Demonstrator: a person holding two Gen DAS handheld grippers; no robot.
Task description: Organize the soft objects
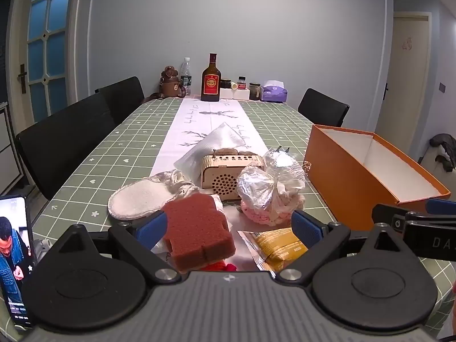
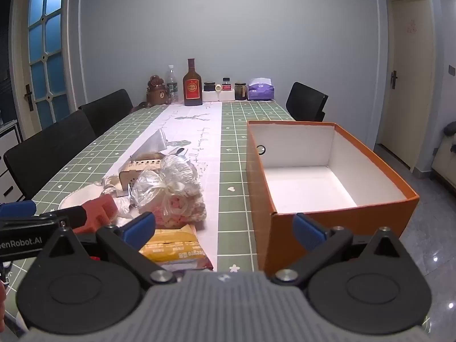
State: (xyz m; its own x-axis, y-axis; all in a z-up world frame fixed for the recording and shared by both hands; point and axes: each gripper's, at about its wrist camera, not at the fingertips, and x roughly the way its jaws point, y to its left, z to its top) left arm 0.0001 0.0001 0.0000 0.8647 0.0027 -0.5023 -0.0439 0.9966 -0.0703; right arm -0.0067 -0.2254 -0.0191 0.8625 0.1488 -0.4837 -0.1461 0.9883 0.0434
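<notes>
Both grippers, left gripper (image 1: 229, 226) and right gripper (image 2: 225, 228), gape wide, holding nothing; one porous rust-red sponge (image 1: 199, 228) lies between the left's blue pads; beside it one fuzzy white slipper (image 1: 136, 199), a crinkly plastic bag (image 1: 270, 182), one yellow packet (image 1: 280, 245); one orange box (image 2: 336, 219), white inside, sits alongside on the green checked tablecloth (image 2: 233, 171); grey walls.
</notes>
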